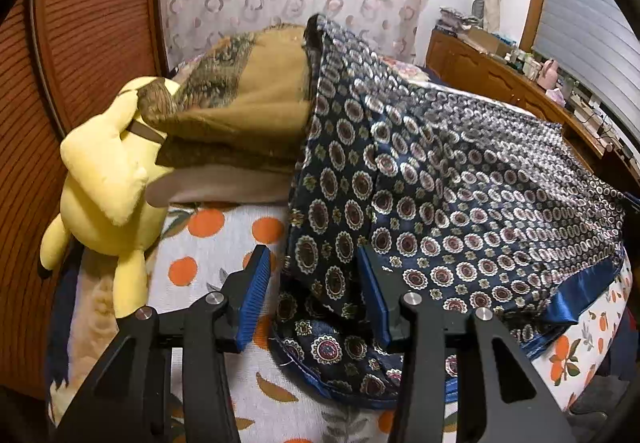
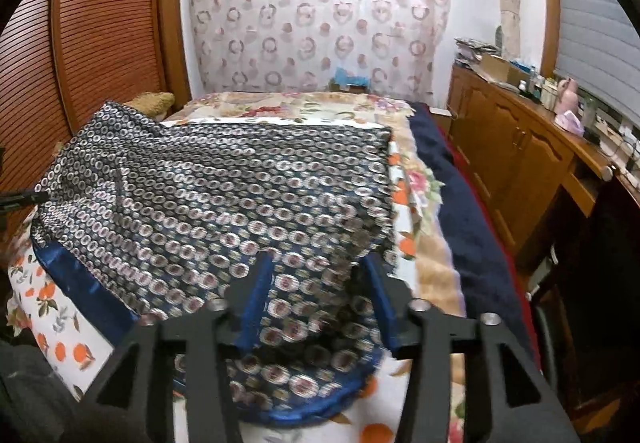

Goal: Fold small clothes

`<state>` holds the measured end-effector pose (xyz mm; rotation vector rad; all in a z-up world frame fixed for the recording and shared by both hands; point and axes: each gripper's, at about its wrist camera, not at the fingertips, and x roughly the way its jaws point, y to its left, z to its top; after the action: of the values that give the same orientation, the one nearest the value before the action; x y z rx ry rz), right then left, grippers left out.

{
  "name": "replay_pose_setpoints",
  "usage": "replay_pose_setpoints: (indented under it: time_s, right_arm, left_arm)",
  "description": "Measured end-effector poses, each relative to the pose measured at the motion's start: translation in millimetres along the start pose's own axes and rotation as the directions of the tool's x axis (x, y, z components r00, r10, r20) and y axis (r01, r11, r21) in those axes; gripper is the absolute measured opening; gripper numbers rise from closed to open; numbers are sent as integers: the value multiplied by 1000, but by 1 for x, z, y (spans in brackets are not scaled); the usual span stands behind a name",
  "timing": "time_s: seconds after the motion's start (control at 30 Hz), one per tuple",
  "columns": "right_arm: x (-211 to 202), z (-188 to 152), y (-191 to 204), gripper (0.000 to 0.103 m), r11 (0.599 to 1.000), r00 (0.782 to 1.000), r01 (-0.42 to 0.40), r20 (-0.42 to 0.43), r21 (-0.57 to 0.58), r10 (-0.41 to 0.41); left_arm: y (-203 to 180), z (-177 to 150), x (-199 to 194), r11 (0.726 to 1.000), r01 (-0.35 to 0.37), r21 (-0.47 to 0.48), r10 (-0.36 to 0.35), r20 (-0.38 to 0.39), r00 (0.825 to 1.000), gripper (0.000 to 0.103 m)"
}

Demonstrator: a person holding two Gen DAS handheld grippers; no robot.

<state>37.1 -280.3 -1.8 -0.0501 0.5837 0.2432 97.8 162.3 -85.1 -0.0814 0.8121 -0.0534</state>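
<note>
Both grippers stand spread at the near edge of the bed: my left gripper point(image 1: 314, 263) has its blue pads apart with the near left corner of the patterned garment point(image 1: 440, 183) lying between them, and I see neither pad pressing the cloth; my right gripper point(image 2: 318, 271) is likewise parted over the near right corner of the same garment point(image 2: 224, 195), the picture there a little blurred, with nothing pinched that I can make out. This dark blue piece with ringed medallions and a satin hem point(image 1: 576, 295) lies across the orange-print sheet point(image 1: 208, 255), its far left corner draped up against the tan folded blanket point(image 1: 248, 111) beside the yellow plush toy point(image 1: 104, 187). I judge that a fold has just been laid and I am letting go of it, or about to take hold for the next one; I cannot tell which. To do this well I should lift both grippers straight away so the slippery fabric is not dragged along by a pad, then check that the near edges sit square on each other. For the next fold I would take both layers together at matching corners, keep the cloth taut between my hands, and first pull the far corner down off the blanket so it lies flat. Satin slides easily, so slow, level moves suit it, and I should keep clear of the plush toy on the left.
</note>
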Motion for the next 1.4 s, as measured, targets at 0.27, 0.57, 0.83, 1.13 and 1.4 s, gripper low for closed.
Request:
replay_pose_setpoints:
  time_s: [0.27, 0.57, 0.83, 1.13, 1.4]
  right_arm:
    - [33, 0, 32, 55, 996, 994, -90, -57, -28, 88]
    - [66, -3, 50, 55, 993, 987, -98, -138, -72, 87]
    - [77, -4, 55, 63, 994, 984, -84, -163, -72, 72]
    - [85, -5, 65, 83, 993, 982, -62, -184, -98, 43]
    - [84, -7, 63, 85, 993, 981, -67, -187, -100, 47]
  left_arm:
    - [-5, -2, 7, 1000, -6, 10, 6, -15, 1000, 46]
    - [-9, -4, 11, 1000, -14, 23, 14, -25, 1000, 47]
    - [-7, -4, 13, 999, -22, 25, 22, -24, 999, 55]
    - [-9, -2, 15, 998, 14, 58, -12, -36, 999, 44]
    - [-30, 18, -19, 984, 165, 66, -170, 76, 982, 4]
